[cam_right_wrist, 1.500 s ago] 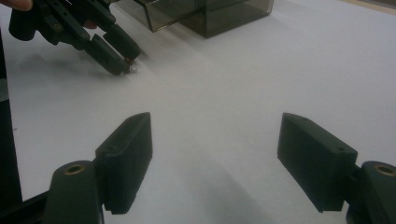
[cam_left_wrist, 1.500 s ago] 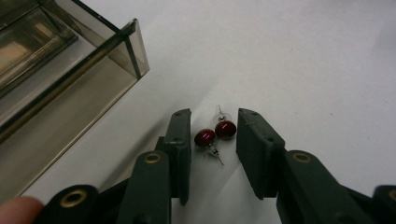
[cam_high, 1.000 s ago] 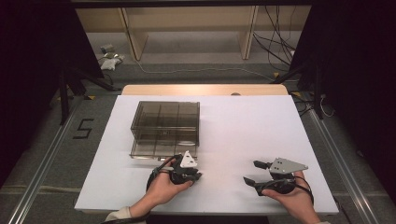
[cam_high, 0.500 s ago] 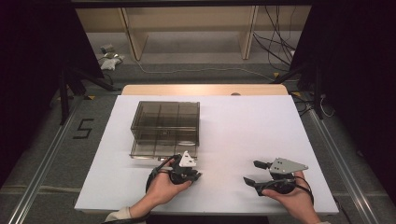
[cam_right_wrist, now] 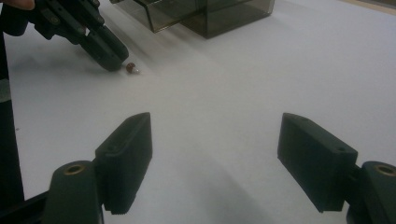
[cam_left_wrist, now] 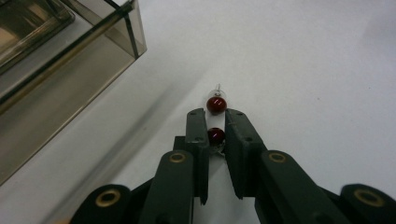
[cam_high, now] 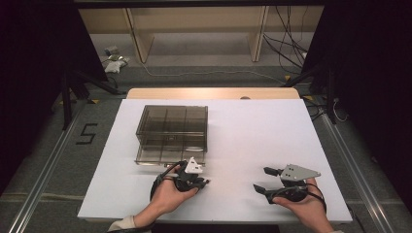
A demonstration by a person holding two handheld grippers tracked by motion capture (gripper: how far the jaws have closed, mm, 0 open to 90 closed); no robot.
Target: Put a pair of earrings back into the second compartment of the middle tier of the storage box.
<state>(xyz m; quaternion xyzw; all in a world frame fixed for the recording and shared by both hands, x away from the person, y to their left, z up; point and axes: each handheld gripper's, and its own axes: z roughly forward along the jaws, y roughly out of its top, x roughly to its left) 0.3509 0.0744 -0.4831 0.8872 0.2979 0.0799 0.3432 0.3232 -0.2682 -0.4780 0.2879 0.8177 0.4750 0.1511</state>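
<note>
A small clear tube with two red beads (cam_left_wrist: pixel 217 103) lies on the white table (cam_high: pixel 252 136), and my left gripper (cam_left_wrist: pixel 215 122) is shut on its near end. From above, the left gripper (cam_high: pixel 206 182) sits low at the front of the table, just in front of a smoky clear compartment box (cam_high: pixel 172 131). In the right gripper view the tube (cam_right_wrist: pixel 132 68) pokes out from the left gripper's tips (cam_right_wrist: pixel 112 58). My right gripper (cam_high: pixel 261 178) rests at the front right, its jaws (cam_right_wrist: pixel 215 158) wide open over bare table.
The box's corner (cam_left_wrist: pixel 70 56) stands close on the left of the left gripper, and its front wall (cam_right_wrist: pixel 205 14) shows far off. Beyond the table's far edge are a wooden strip (cam_high: pixel 214 93), shelf legs and cables on the floor (cam_high: pixel 286 48).
</note>
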